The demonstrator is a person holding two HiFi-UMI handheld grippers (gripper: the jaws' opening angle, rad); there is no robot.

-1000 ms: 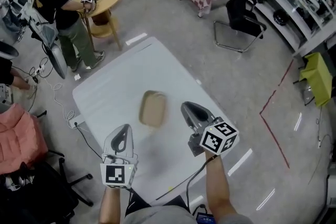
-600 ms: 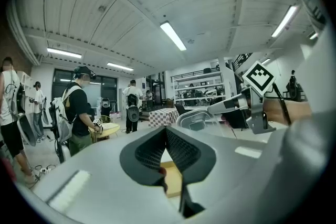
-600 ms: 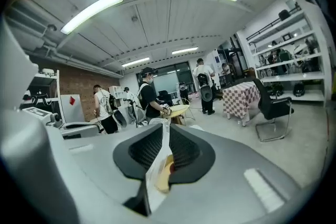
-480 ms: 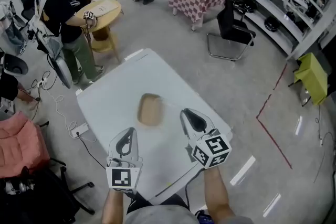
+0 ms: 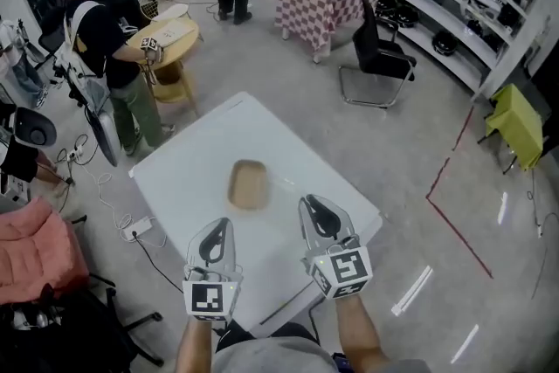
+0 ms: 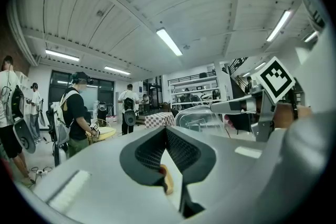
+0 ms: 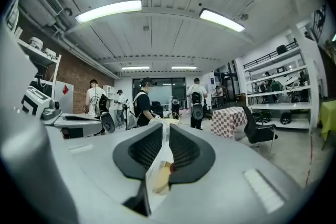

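Over the near half of the white table (image 5: 179,166): the left gripper (image 5: 218,227) and the right gripper (image 5: 307,205) hang side by side, noses pointing far, touching nothing.
Left jaws: drawn together with only a thin slit between them in the left gripper view; nothing is gripped.
Right jaws: likewise closed to a narrow slit in the right gripper view, and empty.
Tan flat piece (image 5: 248,185): lies flat at mid-table, just far of both noses, between their lines and a little nearer the left gripper; apart from both.
Surroundings: a person (image 5: 105,26) at a round wooden table (image 5: 170,35) far left; a checkered table (image 5: 319,0) and a black chair (image 5: 376,48) far right.
Risk: with the jaws closed, a nose lowered onto the tan flat piece would likely shove it, not take it. It is low and the tabletop looks smooth, so I judge it could skate toward an edge.
Second risk: the grippers sit close together, so a sideways swing could knock one against the other.
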